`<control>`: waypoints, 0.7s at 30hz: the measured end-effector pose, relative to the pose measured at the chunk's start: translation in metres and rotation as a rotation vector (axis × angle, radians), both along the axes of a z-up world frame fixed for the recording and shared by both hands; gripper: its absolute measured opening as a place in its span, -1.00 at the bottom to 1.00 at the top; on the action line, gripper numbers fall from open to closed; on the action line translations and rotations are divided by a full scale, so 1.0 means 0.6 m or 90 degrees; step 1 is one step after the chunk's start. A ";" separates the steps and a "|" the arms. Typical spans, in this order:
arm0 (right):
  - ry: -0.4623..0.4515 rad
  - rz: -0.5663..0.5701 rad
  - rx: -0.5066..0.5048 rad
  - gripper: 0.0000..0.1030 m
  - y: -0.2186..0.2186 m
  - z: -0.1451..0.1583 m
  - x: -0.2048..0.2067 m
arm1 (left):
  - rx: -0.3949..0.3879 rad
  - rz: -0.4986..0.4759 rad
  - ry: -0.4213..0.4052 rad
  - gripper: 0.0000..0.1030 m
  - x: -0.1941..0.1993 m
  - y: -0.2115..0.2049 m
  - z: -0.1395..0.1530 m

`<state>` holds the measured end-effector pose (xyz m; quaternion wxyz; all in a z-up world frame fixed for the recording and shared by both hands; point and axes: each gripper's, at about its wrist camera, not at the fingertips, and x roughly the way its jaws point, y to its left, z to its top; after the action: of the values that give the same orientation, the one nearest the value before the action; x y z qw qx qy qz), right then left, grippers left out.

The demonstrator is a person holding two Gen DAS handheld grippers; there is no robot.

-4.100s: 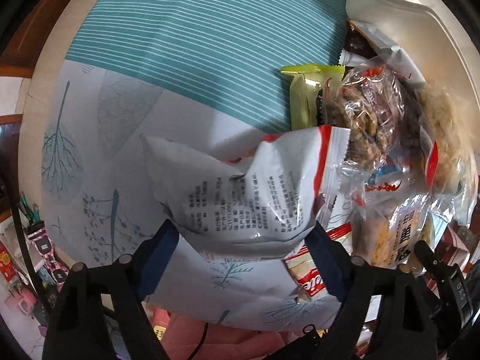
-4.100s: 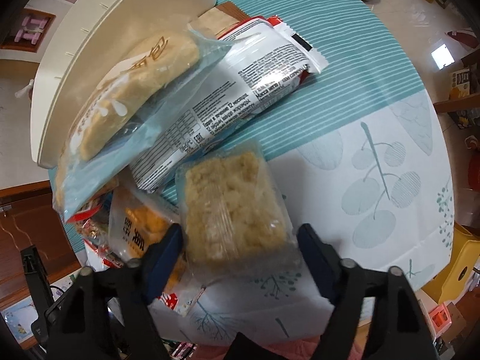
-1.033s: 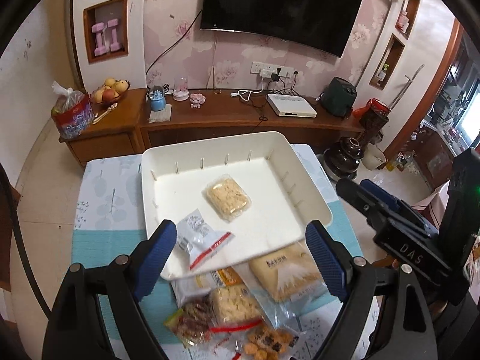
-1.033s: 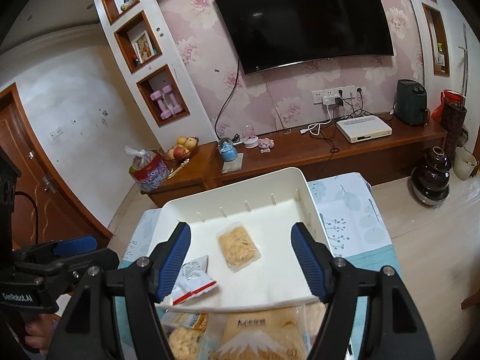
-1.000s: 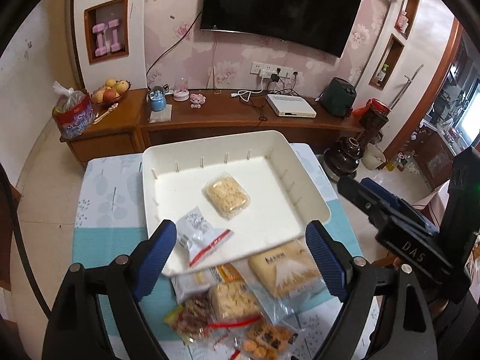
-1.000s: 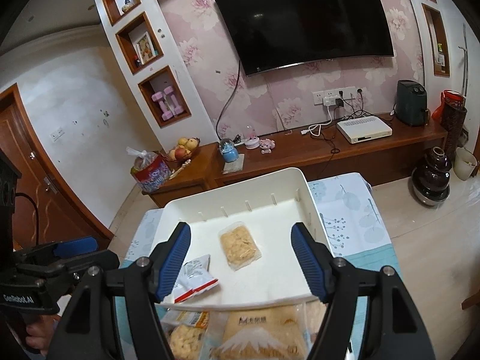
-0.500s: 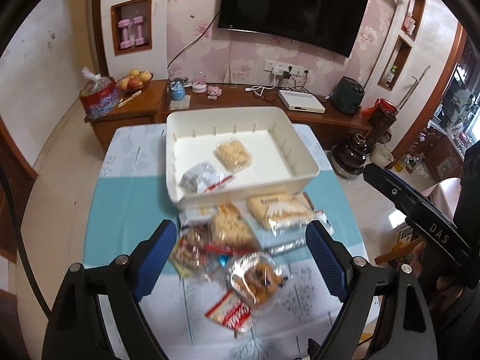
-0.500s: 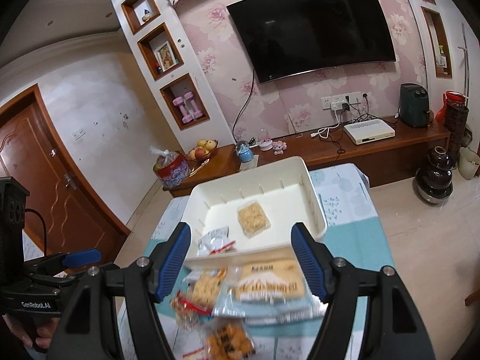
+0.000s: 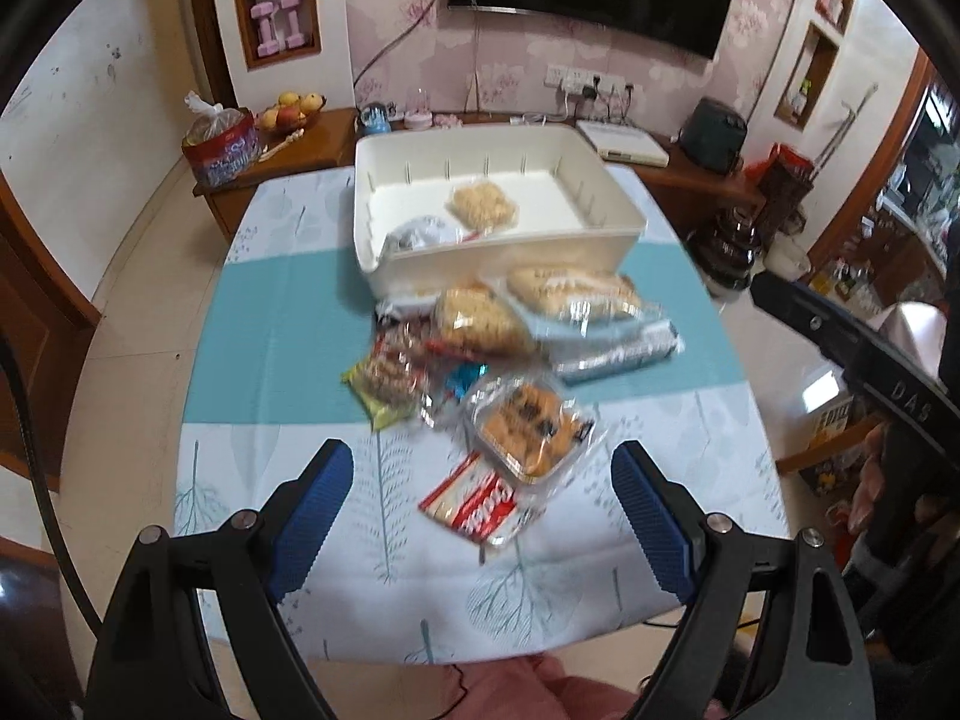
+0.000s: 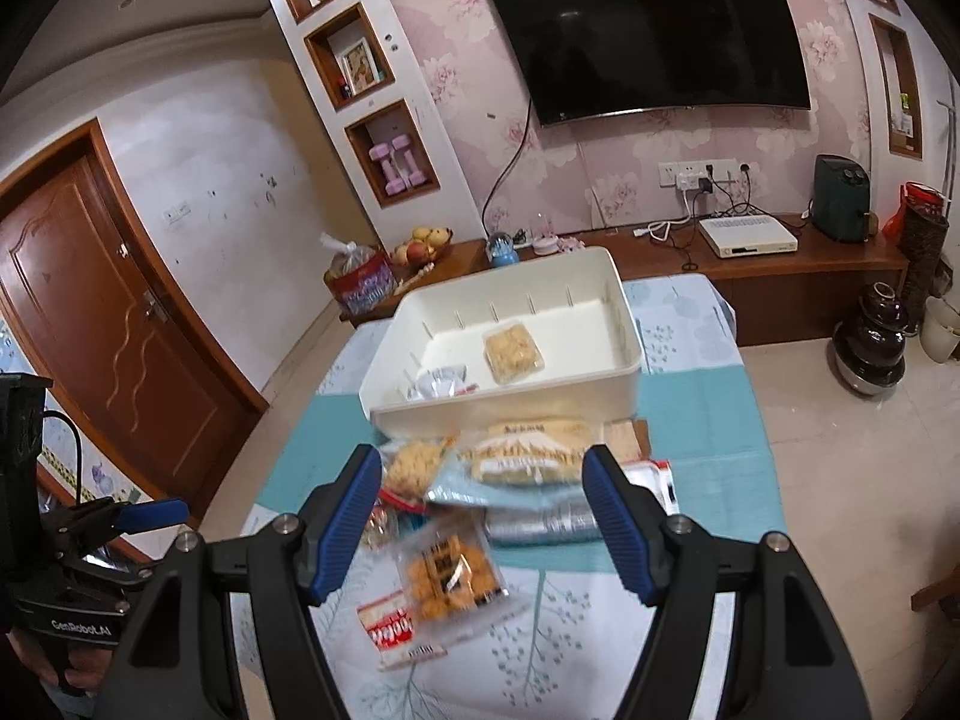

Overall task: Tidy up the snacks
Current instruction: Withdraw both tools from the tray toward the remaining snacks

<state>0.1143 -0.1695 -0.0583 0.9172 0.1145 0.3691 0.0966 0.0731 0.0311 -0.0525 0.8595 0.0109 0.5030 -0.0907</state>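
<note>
- Both tools held high above the counter (image 9: 276, 324), nothing gripped: left gripper (image 9: 483, 516) with fingers spread wide and empty, right gripper (image 10: 483, 516) likewise wide and empty.
- White bin (image 9: 498, 258) at the far side of the counter, already holding a square crumbly cake pack (image 9: 483, 207) and a small silvery packet (image 9: 423, 234).
- Rest of the snacks heaped just in front of the bin's near wall: a long bread bag (image 9: 573, 291), a second crumbly pack (image 9: 474, 324) overlapping it, a silver-wrapped roll (image 9: 612, 354) under the bread bag, a nut bar in a green wrapper (image 9: 384, 387), a clear tub of cookies (image 9: 528, 429), and a red-and-white wafer pack (image 9: 474, 504) nearest the camera.
- Likely step in hand: choosing the next pack and coming down for it.
- Best first pick: the wafer pack or cookie tub, lying at the near edge of the heap, rather than anything buried.
- Approach from above with fingers straddling the short width of the pack, keeping clear of neighbouring film so only one item lifts.
- Close gently on the cookie tub; thin plastic likely to buckle, contents to crack.
- For the slippery wrappers, grip across the body, not a loose sealed end.
- Carry over the near wall, then release low beside the packs already inside, leaving room for the long bread bag.
</note>
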 end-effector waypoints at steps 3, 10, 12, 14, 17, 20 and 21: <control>0.015 0.004 -0.006 0.36 -0.004 -0.012 -0.012 | 0.012 -0.012 0.025 0.70 -0.003 -0.004 -0.015; 0.056 0.013 -0.018 0.36 -0.012 -0.046 -0.028 | 0.060 -0.046 0.070 0.71 0.008 -0.029 -0.051; 0.072 0.018 -0.025 0.36 -0.011 -0.060 -0.029 | 0.070 -0.061 0.083 0.71 0.012 -0.034 -0.062; 0.083 0.021 -0.032 0.38 -0.009 -0.069 -0.027 | 0.079 -0.076 0.100 0.72 0.016 -0.039 -0.076; 0.101 0.023 -0.035 0.49 -0.007 -0.085 -0.027 | 0.099 -0.096 0.120 0.73 0.024 -0.045 -0.098; 0.123 0.029 -0.035 0.50 -0.001 -0.101 -0.023 | 0.124 -0.119 0.139 0.73 0.032 -0.049 -0.125; 0.132 0.031 -0.040 0.50 0.002 -0.107 -0.021 | 0.128 -0.126 0.146 0.73 0.035 -0.048 -0.135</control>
<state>0.1018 -0.1686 -0.1223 0.8746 0.0865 0.4675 0.0947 0.0939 0.0025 -0.1334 0.7780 0.1356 0.6006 -0.1250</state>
